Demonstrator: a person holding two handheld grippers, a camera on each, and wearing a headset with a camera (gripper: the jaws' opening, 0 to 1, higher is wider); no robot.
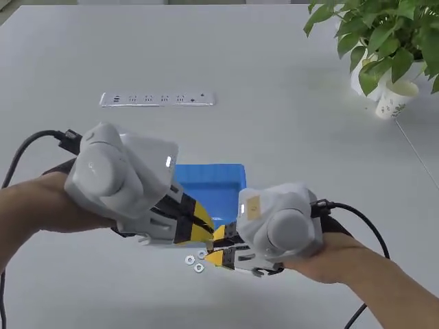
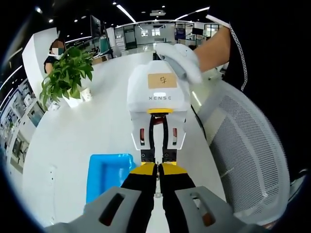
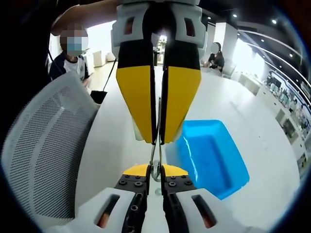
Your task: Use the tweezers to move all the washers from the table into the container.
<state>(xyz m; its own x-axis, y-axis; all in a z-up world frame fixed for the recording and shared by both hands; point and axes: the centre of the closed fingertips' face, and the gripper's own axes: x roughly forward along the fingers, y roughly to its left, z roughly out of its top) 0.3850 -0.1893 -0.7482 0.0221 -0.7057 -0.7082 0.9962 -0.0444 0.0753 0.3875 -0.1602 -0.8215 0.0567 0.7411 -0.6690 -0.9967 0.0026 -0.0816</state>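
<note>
Both grippers meet tip to tip just above the table, at the near edge of the blue container [image 1: 209, 184]. My left gripper [image 1: 210, 234] comes in from the left and my right gripper [image 1: 215, 252] from the right. In the right gripper view, thin metal tweezers [image 3: 157, 150] run from between the left gripper's big yellow jaws [image 3: 158, 140] down into the right gripper's own jaws [image 3: 154, 172]. Both are shut on the tweezers. Three small washers [image 1: 198, 267] lie on the table below the jaws. The left gripper view shows its own jaws [image 2: 159, 168] against the right gripper [image 2: 159, 156], with the container [image 2: 108, 174] to the left.
A white power strip [image 1: 158, 99] lies farther back on the table. A potted plant [image 1: 387, 48] stands at the far right corner. A mesh office chair [image 2: 243, 150] stands beside the table, and cables trail from both grippers.
</note>
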